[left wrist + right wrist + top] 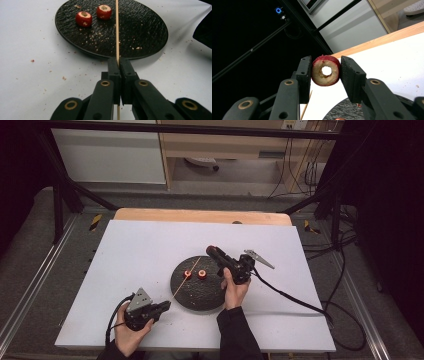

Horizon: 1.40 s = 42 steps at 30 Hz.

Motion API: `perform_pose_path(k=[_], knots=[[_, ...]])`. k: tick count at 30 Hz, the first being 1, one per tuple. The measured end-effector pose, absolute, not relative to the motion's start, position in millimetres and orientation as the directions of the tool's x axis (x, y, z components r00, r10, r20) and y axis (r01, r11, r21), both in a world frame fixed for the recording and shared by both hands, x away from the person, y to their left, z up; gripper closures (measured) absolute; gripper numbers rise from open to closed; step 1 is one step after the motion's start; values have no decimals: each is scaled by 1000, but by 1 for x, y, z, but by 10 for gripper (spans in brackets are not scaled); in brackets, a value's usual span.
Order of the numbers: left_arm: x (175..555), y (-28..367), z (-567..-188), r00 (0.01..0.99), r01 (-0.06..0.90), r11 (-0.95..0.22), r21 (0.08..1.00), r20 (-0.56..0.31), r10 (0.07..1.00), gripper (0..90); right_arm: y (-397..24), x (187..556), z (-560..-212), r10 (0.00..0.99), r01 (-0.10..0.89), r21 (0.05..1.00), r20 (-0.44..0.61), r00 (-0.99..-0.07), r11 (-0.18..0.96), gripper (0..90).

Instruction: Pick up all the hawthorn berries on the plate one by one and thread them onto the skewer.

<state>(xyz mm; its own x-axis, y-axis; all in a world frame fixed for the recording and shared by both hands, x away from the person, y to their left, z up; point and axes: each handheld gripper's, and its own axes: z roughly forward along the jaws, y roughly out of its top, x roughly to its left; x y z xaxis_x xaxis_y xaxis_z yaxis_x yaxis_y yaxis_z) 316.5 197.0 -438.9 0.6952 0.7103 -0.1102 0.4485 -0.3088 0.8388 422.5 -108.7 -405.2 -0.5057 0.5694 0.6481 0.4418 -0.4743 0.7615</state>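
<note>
I had the left gripper [117, 61] pinching a thin wooden skewer [117, 30], which ran out over the black plate [150, 37] past two cored red fruit pieces [83, 18]. The right gripper [325, 72] clamped a third fruit ring [326, 70] above the plate's far edge, its hole facing the camera.

Likely faults, as I judged them — the skewer tip missing the hole and splitting the soft ring, or too hard a squeeze crumbling it.

The white tabletop [125, 270] was crumb-strewn; beyond it stood dark frame bars [200, 129], cables and a pale cabinet.
</note>
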Motion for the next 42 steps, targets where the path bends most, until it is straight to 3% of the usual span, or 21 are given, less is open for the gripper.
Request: perform_pose_path(k=[18,42], knots=[[318,171,-431,715,422,-303,854,-108,691,881,-115,421,-394,536,410,743,667,-518,-529,625],[316,171,-433,703,410,-278,869,-107,703,881,-111,417,-399,511,411,722,687,-516,-556,626]])
